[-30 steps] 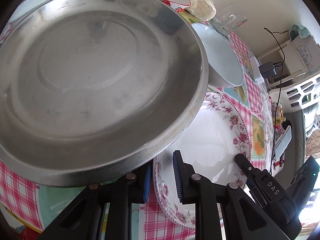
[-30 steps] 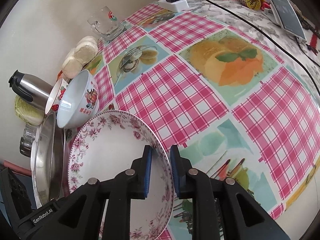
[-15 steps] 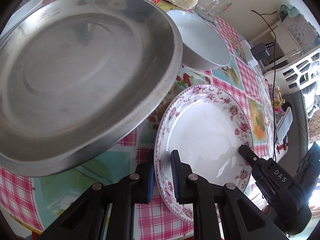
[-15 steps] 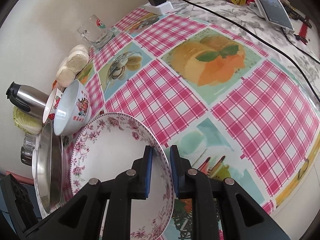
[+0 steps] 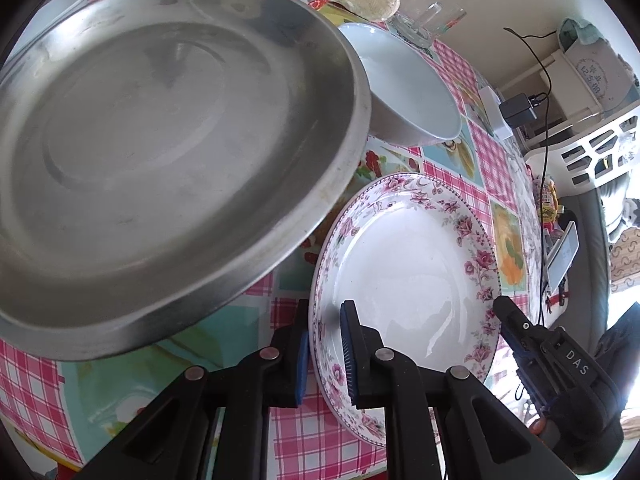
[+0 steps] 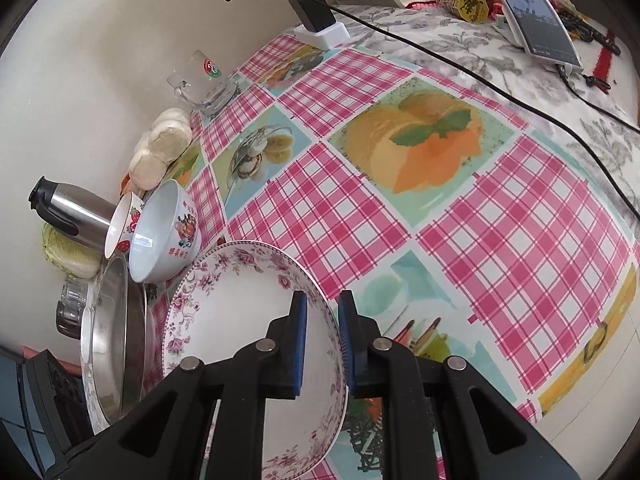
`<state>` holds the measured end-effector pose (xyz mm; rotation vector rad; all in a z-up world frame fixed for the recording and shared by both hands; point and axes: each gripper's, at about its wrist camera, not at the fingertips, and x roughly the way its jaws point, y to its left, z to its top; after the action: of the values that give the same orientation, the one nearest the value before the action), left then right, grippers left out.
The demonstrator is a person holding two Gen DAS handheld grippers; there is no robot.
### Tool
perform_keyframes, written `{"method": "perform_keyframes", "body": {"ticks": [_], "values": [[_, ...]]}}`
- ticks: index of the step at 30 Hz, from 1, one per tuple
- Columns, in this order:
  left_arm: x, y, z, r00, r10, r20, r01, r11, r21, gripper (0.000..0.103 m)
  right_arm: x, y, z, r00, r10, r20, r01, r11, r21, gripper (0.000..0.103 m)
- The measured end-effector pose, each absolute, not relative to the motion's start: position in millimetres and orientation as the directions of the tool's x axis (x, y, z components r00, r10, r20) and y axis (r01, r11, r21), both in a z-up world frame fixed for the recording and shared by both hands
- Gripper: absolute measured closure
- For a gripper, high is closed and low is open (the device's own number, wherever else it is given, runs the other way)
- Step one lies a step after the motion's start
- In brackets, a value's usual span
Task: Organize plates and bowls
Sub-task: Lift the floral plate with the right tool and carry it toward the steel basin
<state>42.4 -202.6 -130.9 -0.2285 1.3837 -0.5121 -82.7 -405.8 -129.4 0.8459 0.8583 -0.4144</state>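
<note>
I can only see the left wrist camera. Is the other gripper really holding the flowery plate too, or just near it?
Observer: It's holding it. In the right wrist view the right gripper is shut on the plate's rim, with one pad on each side.
Child: What does the outside of the white bowl behind the metal pan look like?
Observer: Its side has a fruit picture with red writing under it.
Child: What's that shiny thing at the very top of my picture?
Observer: It's a steel flask with a black top, right next to the small strawberry bowl.
</note>
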Motion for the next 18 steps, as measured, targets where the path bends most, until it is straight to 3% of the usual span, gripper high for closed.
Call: {"method": "perform_keyframes", "body": {"ticks": [11, 18], "values": [[41, -205, -129, 0.098, -0.464, -0.88, 0.227, 0.872, -0.434, 0.086, -77, -403, -147, 0.565, 0.05, -0.824, 0.637, 0.608, 0.474, 0.088], [43, -204, -121, 0.118, -0.49, -0.864, 0.235, 0.859, -0.455, 0.086, -84, -401, -122, 0.655, 0.01, -0.756, 0.578, 0.638, 0.509, 0.096]]}}
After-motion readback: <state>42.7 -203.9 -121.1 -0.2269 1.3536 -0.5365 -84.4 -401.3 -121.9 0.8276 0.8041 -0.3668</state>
